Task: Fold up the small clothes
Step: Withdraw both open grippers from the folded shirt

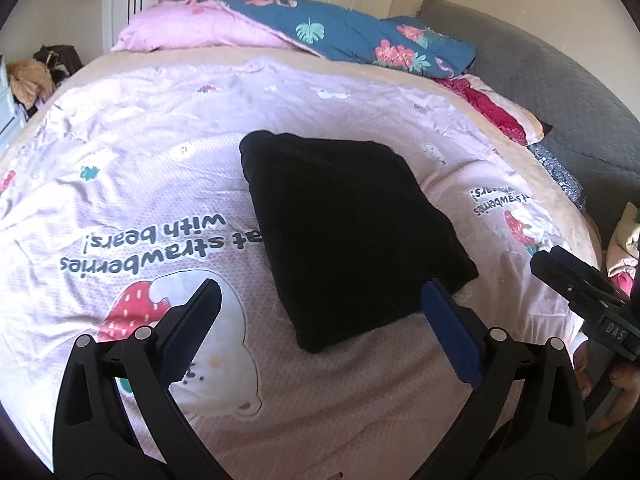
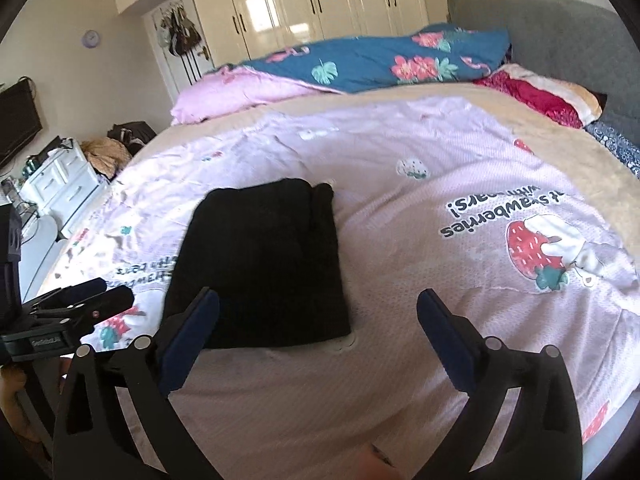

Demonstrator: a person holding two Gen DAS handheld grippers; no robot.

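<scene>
A black garment [image 1: 344, 232] lies folded into a thick rectangle on the pink strawberry-print bedcover [image 1: 140, 184]. My left gripper [image 1: 320, 292] hovers above the garment's near corner, wide open, with nothing pinched between its blue pads. In the right wrist view the same black garment [image 2: 264, 260] lies ahead and to the left. My right gripper [image 2: 318, 300] is wide open over the garment's near right edge and the bare cover, holding nothing. The right gripper [image 1: 576, 276] also shows at the right edge of the left wrist view, and the left gripper [image 2: 96, 300] at the left edge of the right wrist view.
A blue floral quilt [image 2: 380, 60] and a pink blanket [image 2: 236, 96] are heaped at the far side of the bed. Red bedding [image 2: 536, 100] lies by the grey headboard [image 2: 560, 32]. White wardrobes [image 2: 312, 4] stand behind. A white drawer unit [image 2: 64, 180] and clutter sit at the left.
</scene>
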